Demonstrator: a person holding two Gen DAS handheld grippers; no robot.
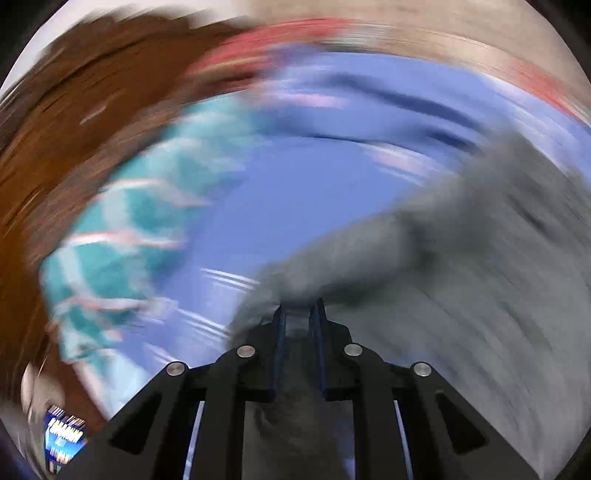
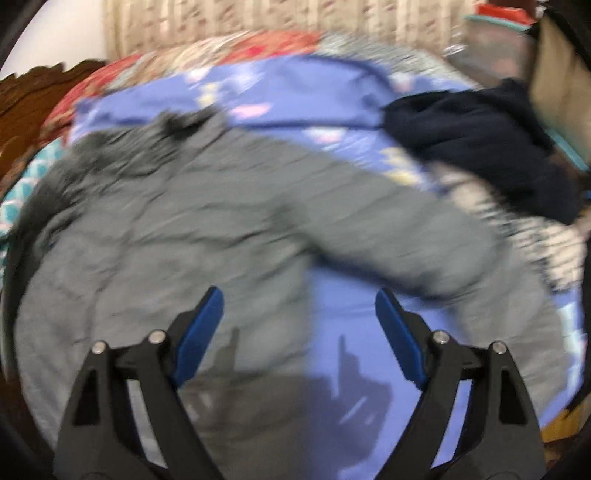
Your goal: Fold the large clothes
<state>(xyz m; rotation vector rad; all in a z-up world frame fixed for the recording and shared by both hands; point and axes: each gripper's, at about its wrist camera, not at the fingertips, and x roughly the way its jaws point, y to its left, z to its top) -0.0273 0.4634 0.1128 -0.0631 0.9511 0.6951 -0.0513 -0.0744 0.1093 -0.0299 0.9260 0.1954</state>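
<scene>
A bed fills both views, covered by a periwinkle-blue bedsheet (image 2: 295,92) with pale printed motifs, and behind it a carved brown wooden headboard (image 2: 33,96) at the upper left of the right wrist frame and a beige striped curtain (image 2: 258,18) across the top. A red patterned blanket (image 2: 258,46) lies along the far edge of the bed. Both views are smeared by motion blur, the left wrist view heavily.

Counted: one grey jacket (image 2: 166,229), one dark navy garment (image 2: 480,136) bunched at the upper right, one striped black-and-white cloth (image 2: 524,236) just below it, and one teal-and-white patterned cloth (image 1: 122,221) at the left of the left wrist frame.

The grey jacket is spread across the sheet, its body taking the left and centre of the right wrist frame and one sleeve running out to the lower right. The right gripper (image 2: 299,306) hangs above the jacket's lower edge with its blue-padded fingers (image 2: 201,328) spread wide and nothing between them; its shadow falls on the fabric and sheet below. The left gripper (image 1: 299,314) is clenched on a fold of the grey jacket, the cloth pinched between its two narrow fingertips at the bottom centre of its frame and sweeping away to the right.
</scene>
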